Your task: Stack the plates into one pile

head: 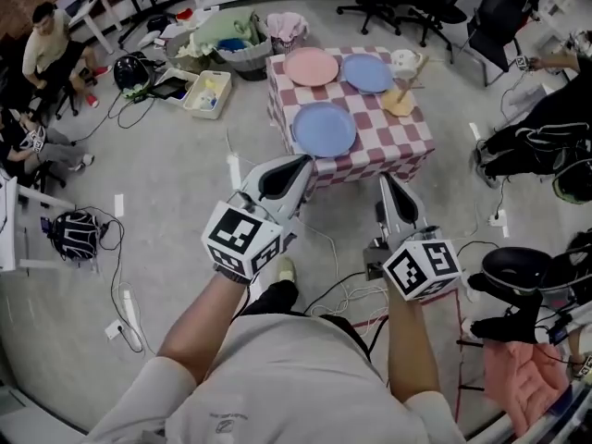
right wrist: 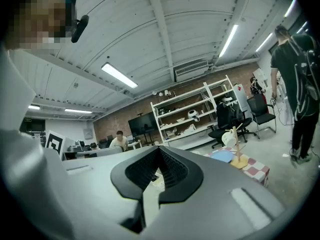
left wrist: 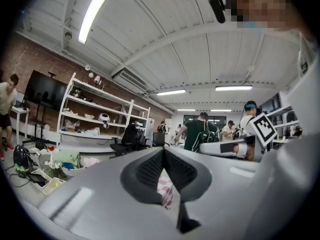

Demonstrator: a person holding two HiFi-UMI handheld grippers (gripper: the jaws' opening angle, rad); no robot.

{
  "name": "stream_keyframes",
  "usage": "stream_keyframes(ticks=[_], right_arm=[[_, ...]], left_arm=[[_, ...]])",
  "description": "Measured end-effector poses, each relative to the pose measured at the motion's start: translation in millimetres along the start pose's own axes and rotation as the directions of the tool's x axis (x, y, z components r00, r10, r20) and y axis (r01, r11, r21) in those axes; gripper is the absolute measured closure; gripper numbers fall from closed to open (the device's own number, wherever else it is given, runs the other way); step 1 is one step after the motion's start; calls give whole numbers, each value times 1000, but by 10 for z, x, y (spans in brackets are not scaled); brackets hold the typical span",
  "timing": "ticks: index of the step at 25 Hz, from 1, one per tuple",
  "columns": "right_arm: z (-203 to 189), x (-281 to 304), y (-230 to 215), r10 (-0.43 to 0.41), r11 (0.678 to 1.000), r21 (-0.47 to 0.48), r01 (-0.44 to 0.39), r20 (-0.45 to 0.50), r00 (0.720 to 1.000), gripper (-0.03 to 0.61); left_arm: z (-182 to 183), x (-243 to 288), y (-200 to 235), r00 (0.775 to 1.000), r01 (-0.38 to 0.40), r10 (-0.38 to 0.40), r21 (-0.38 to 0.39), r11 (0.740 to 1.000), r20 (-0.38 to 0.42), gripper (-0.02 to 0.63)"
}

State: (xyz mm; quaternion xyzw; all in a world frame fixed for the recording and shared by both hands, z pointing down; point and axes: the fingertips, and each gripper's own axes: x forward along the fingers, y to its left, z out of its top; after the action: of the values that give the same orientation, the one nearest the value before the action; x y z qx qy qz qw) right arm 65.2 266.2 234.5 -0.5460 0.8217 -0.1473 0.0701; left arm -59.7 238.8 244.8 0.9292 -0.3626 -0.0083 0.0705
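Grey concrete floor with loose cables lies under the person. Just in front of the body, the left gripper (head: 294,163) and the right gripper (head: 389,184) point toward the table (head: 388,139). Each gripper view shows its jaws pressed together at the tips with nothing between them.

On the checked cloth the near blue plate (head: 325,129) lies at the near left. The pink plate (head: 312,66) and the far blue plate (head: 368,73) lie beyond it, all apart.

The plates look stiff, light and smooth (probably plastic), so I judge the raised rim the best place to pinch.

Only the head view shows all three plates. The left gripper view shows just a strip of cloth, and the right gripper view shows one blue plate beside the mug stand (right wrist: 235,156).
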Motion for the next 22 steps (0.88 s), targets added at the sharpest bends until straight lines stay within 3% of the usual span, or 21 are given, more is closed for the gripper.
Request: stream_keyframes(ticks=[12,22], right_arm=[[-307,856,-364,-40,998,45,43,-74,997,569],[-551,1798,-1041,-7,997,74,18,-152,988,569]], left_arm=[[-306,417,820,999,-15,12,-58,998,-52,607],[-643,1229,1338,995,-35,29,-59,998,-100,607]])
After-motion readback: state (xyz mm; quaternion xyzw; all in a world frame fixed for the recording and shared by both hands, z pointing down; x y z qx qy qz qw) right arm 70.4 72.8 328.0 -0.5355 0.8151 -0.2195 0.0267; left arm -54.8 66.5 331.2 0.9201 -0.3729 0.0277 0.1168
